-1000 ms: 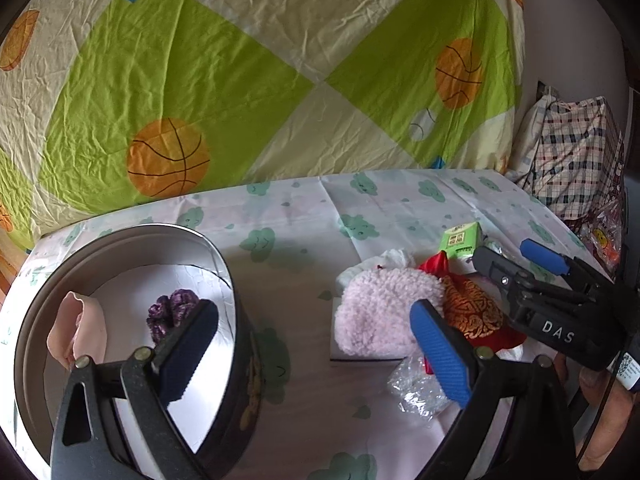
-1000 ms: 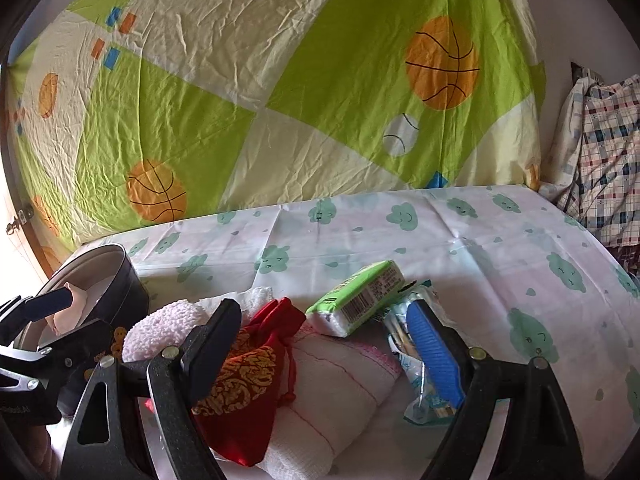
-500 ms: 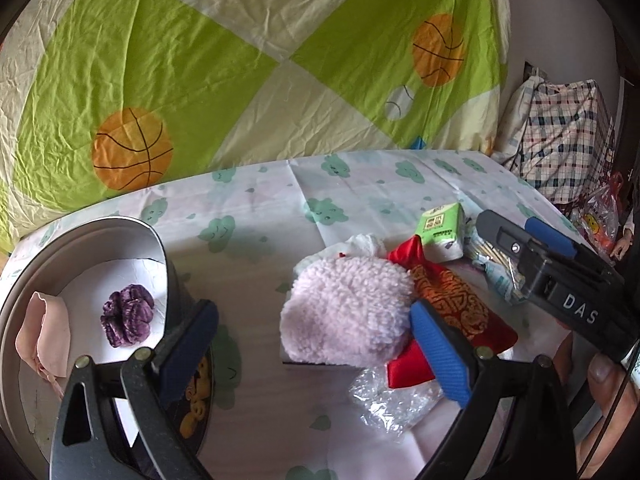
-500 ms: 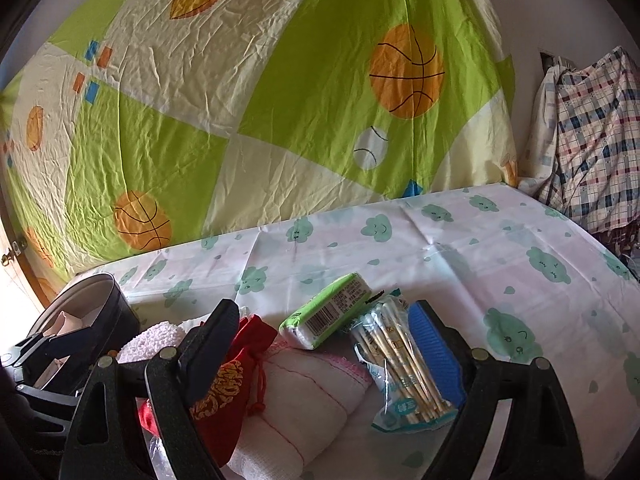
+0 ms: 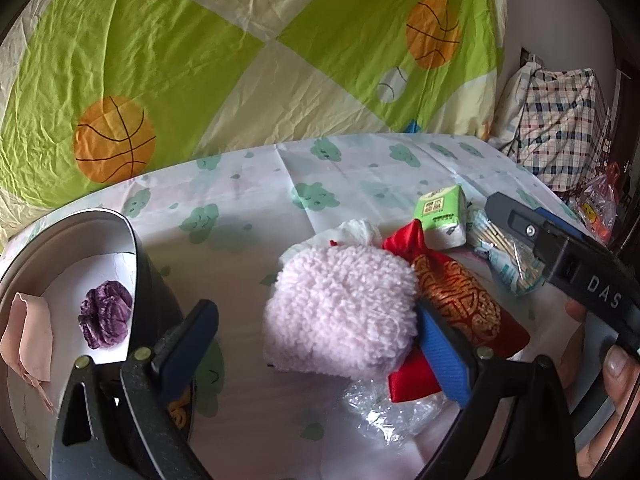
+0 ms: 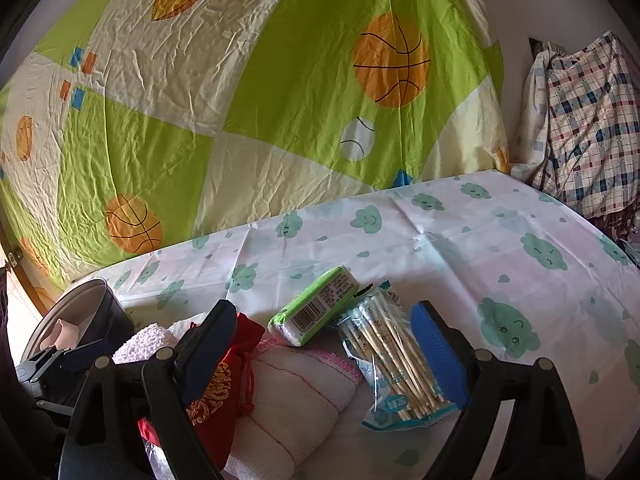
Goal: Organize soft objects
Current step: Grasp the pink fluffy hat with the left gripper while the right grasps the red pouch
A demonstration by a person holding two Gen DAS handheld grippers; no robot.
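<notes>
Two grippers spread wide over a heap of soft things on the cloud-print tablecloth (image 5: 360, 172).

Left wrist view: left gripper (image 5: 316, 344) has its jaws apart and hangs around the fluffy pink pouch (image 5: 340, 312), its right pad just beside the fleece, no squeeze visible. Red embroidered pouch (image 5: 460, 304) lies against it on the right, green tissue pack (image 5: 440, 216) behind. Near the left edge, the round tin (image 5: 148, 280) holds a purple scrunchie (image 5: 106, 314) and a pale pink cloth (image 5: 28, 336).
Right wrist view: right gripper (image 6: 324, 348), jaws just been opening and now wide, nothing pressed, straddles a folded white towel (image 6: 296, 396) and a cotton swab packet (image 6: 396, 364).
</notes>
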